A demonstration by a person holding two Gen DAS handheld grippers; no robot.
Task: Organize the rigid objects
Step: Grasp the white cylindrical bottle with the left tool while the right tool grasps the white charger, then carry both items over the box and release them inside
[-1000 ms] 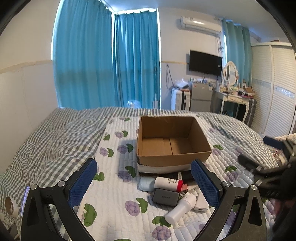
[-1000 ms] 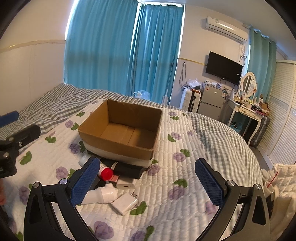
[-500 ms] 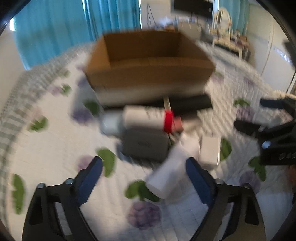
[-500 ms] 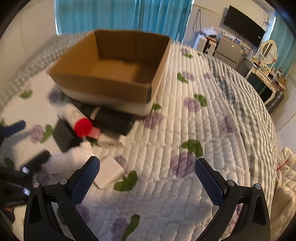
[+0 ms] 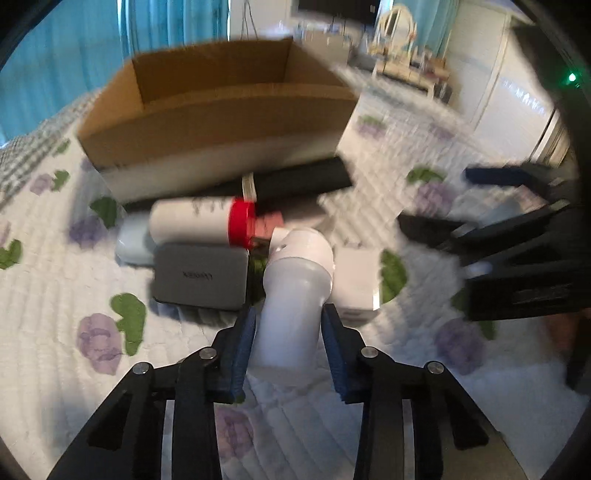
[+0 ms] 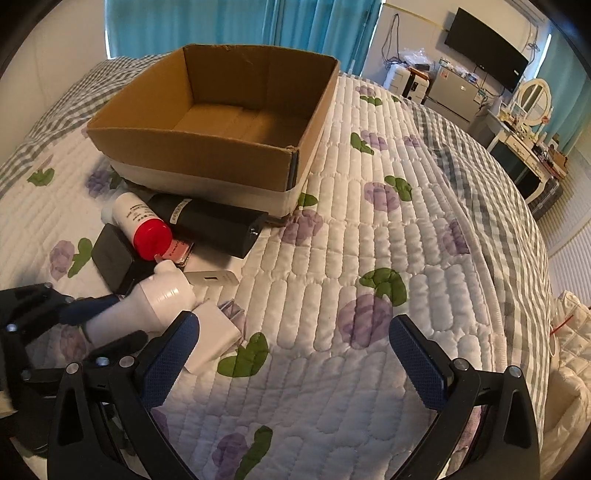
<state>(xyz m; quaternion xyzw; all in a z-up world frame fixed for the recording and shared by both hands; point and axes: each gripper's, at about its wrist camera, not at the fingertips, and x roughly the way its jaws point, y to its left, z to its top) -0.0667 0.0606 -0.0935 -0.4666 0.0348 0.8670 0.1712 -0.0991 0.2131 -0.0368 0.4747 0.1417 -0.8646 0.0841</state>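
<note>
My left gripper (image 5: 288,321) is shut on a white bottle (image 5: 295,291) that lies on the quilt; the same bottle shows in the right wrist view (image 6: 147,306). Beside it lie a grey power bank (image 5: 201,275), a white bottle with a red cap (image 5: 207,219), a long black case (image 5: 291,181), a white charger (image 5: 356,282) and a small pink item (image 6: 181,249). An empty cardboard box (image 6: 229,147) stands just behind the pile. My right gripper (image 6: 291,350) is open and empty above the quilt, right of the pile.
The bed carries a white quilt with purple flowers (image 6: 388,240) over a grey checked cover. A dressing table with a mirror (image 6: 532,110), a TV (image 6: 484,62) and teal curtains (image 6: 258,22) stand beyond the bed.
My left gripper dropped down to the pile and closed on the white bottle. My right gripper also moved down and closer to the pile, still open.
</note>
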